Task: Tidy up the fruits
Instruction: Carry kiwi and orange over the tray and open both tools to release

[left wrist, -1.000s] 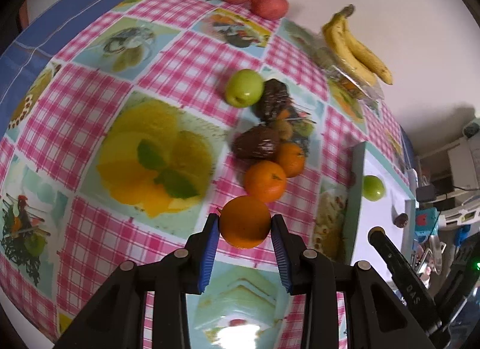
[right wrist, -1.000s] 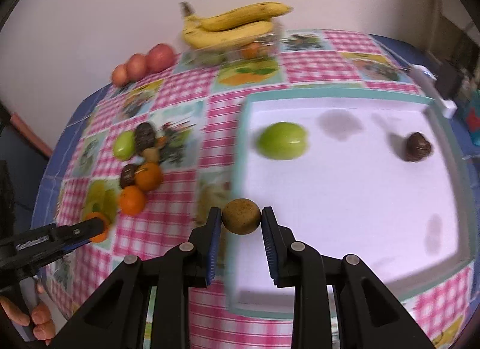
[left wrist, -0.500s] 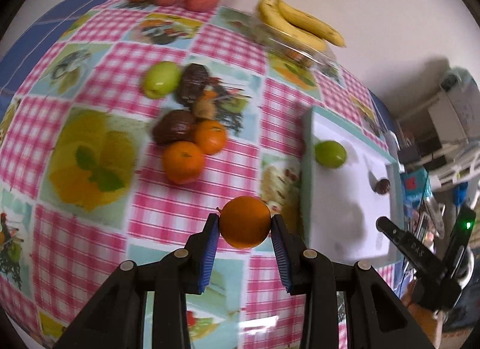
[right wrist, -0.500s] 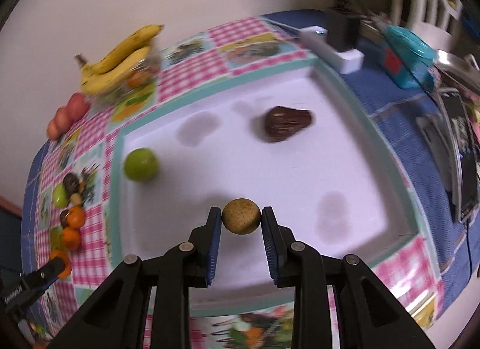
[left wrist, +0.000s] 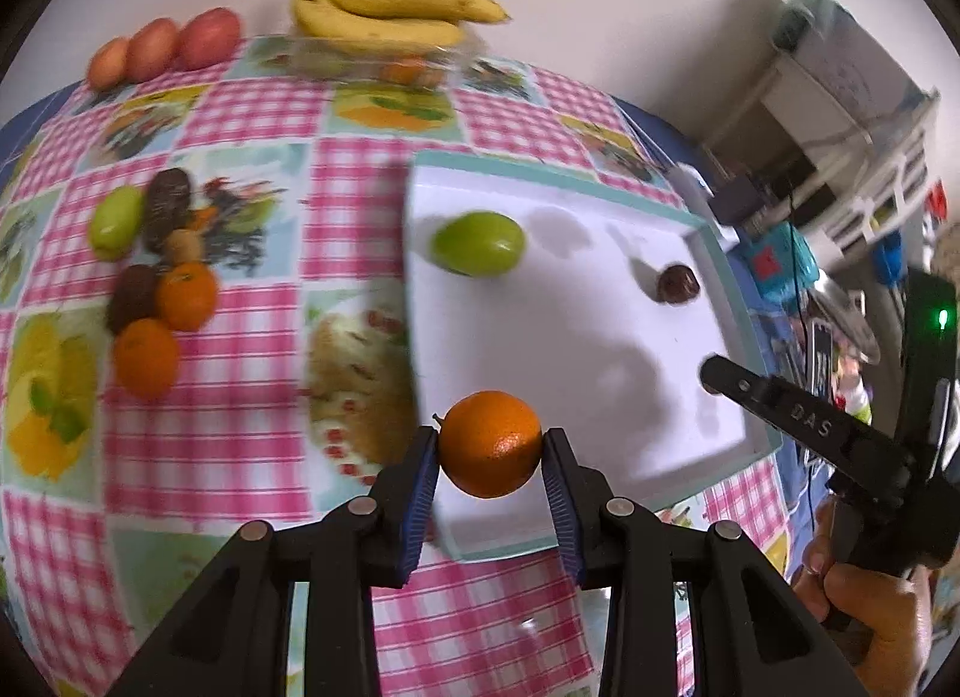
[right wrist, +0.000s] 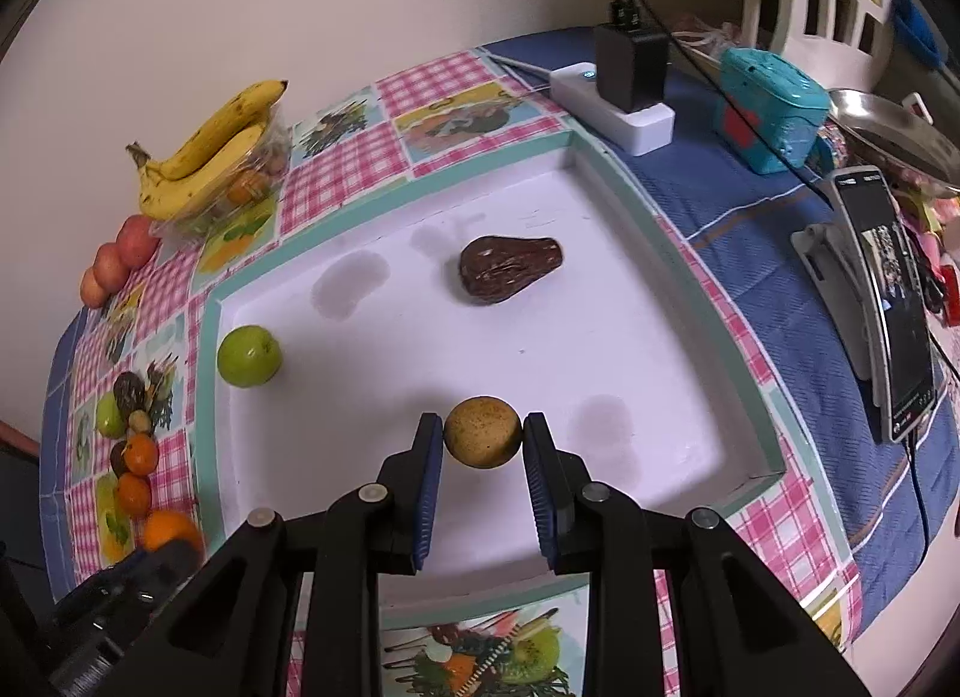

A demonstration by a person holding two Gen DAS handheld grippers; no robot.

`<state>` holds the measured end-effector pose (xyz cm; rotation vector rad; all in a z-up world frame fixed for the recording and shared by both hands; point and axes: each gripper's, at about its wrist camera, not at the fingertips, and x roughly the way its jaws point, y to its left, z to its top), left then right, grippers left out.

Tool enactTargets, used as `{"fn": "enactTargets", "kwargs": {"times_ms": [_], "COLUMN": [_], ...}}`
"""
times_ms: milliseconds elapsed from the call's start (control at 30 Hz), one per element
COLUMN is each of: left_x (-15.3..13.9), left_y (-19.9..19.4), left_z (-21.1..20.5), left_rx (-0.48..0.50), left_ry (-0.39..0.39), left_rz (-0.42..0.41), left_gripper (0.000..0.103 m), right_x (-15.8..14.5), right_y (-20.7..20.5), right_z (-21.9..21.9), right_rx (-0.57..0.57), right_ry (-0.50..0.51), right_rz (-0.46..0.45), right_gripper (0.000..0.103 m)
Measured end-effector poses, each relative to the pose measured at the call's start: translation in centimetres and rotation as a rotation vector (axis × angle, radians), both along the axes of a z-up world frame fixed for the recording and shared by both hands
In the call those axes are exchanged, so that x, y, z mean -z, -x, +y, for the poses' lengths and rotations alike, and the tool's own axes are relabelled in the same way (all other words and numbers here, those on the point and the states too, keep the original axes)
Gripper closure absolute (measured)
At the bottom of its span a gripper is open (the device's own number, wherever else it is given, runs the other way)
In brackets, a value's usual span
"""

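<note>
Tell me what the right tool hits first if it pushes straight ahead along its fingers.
Most likely the white floor of the tray: the right tool, shut on a brown round fruit, points down into it. Further along that line lies the dark brown fruit, though depth is unclear.

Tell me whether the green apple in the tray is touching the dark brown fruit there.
Apart. The right wrist view shows the green apple by the tray's left wall and the dark brown fruit far across bare white floor.

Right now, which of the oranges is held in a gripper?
The orange clamped between the left gripper's jaws over the white tray's near edge. The other two oranges lie on the checked tablecloth.
</note>
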<state>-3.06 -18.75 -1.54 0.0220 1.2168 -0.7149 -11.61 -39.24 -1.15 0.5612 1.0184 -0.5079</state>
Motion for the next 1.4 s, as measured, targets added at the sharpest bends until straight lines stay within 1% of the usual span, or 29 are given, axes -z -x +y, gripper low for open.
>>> {"fn": "enactTargets", "kwargs": {"times_ms": [133, 300, 367, 533, 633, 800, 833, 867, 900, 933, 967, 1033, 1100, 1167, 1233, 1267, 1300, 1333, 1367, 1400], "left_x": [1.2, 2.7, 2.7, 2.9, 3.1, 3.1, 3.1, 3.1, 3.0, 2.9, 2.9, 2.7, 2.5, 2.1, 1.6, 1.4, 1.1, 0.9, 0.7, 0.6], "left_y": [0.8, 0.9, 1.0, 1.5, 1.5, 1.1, 1.1, 1.1, 1.1, 1.1, 1.0, 0.9, 0.7, 0.5, 0.2, 0.1, 0.0, -0.2, -0.3, -0.7], "left_z": [-1.5, -2.2, -2.6, -3.5, -3.7, -3.3, -3.4, -3.4, -3.4, -3.3, -3.2, -3.0, -2.6, -2.2, -1.7, -1.4, -1.2, -0.8, -0.5, 0.0], "left_rx": [0.042, 0.058, 0.07, 0.107, 0.117, 0.119, 0.123, 0.126, 0.128, 0.129, 0.128, 0.126, 0.121, 0.114, 0.109, 0.103, 0.086, 0.067, 0.059, 0.048], "left_ry": [-0.03, -0.09, -0.093, -0.147, -0.153, -0.132, -0.131, -0.129, -0.13, -0.129, -0.125, -0.112, -0.099, -0.082, -0.058, -0.048, -0.062, -0.083, -0.093, -0.106], "left_rz": [-0.015, -0.022, -0.035, -0.083, -0.091, -0.069, -0.067, -0.067, -0.067, -0.066, -0.064, -0.051, -0.043, -0.038, -0.031, -0.029, -0.042, -0.067, -0.081, -0.089], "left_gripper": [0.066, 0.066, 0.066, 0.065, 0.065, 0.064, 0.064, 0.063, 0.061, 0.057, 0.056, 0.056, 0.056, 0.055, 0.048, 0.042, 0.03, 0.027, 0.027, 0.027], "right_x": [0.9, 2.5, 3.1, 3.4, 3.7, 3.6, 3.6, 3.6, 3.5, 3.5, 3.3, 3.1, 2.8, 2.6, 2.6, 2.6, 2.5, 2.5, 2.5, 2.5], "right_y": [-0.4, -0.7, -0.8, -0.9, -0.8, -1.2, -1.2, -1.2, -1.2, -1.2, -1.1, -1.1, -1.1, -1.0, -0.9, -0.9, -0.9, -0.9, -0.9, -0.9], "right_z": [0.2, 0.3, 0.4, 0.7, 0.8, 0.9, 0.9, 0.9, 0.9, 0.9, 1.0, 1.0, 1.0, 1.0, 0.9, 0.9, 0.8, 0.8, 0.8, 0.8], "right_rx": [-0.014, -0.017, -0.019, -0.024, -0.024, -0.034, -0.034, -0.034, -0.033, -0.034, -0.035, -0.036, -0.035, -0.032, -0.03, -0.029, -0.027, -0.025, -0.024, -0.023], "right_ry": [-0.005, -0.024, -0.027, -0.022, -0.042, -0.03, -0.031, -0.032, -0.032, -0.032, -0.029, -0.021, -0.013, -0.004, -0.002, -0.003, -0.004, -0.004, -0.004, -0.003], "right_rz": [0.025, 0.068, 0.084, 0.085, 0.085, 0.098, 0.098, 0.097, 0.095, 0.092, 0.089, 0.083, 0.075, 0.07, 0.064, 0.061, 0.059, 0.058, 0.055, 0.053], "right_gripper": [0.074, 0.074, 0.074, 0.074, 0.074, 0.073, 0.069, 0.06, 0.056, 0.054, 0.054, 0.054, 0.051, 0.035, 0.029, 0.026, 0.024, 0.019, 0.016, 0.016]}}
